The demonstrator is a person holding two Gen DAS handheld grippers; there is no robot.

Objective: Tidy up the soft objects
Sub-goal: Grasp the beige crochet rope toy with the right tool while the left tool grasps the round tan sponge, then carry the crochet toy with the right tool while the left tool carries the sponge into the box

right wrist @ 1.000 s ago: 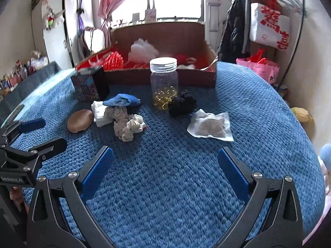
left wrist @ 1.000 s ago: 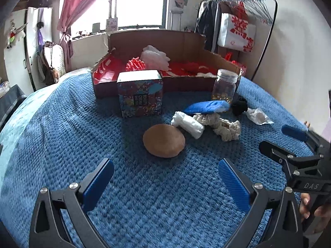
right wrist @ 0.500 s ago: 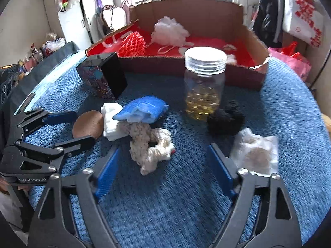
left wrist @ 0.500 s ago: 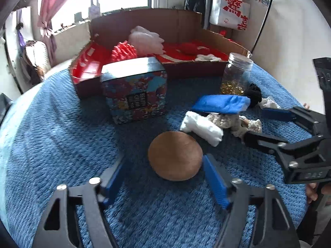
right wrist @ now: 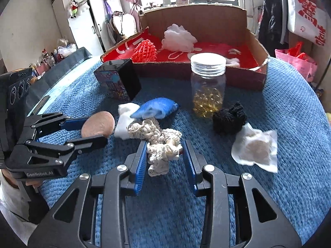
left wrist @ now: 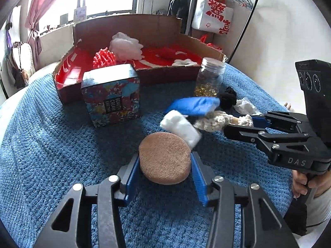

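I see the sponge pad (left wrist: 164, 158) between my left gripper's (left wrist: 164, 170) fingers, the rope toy (right wrist: 160, 145) between my right's (right wrist: 165, 159). The cardboard box (right wrist: 198, 70) sits behind the jar (right wrist: 208, 84).
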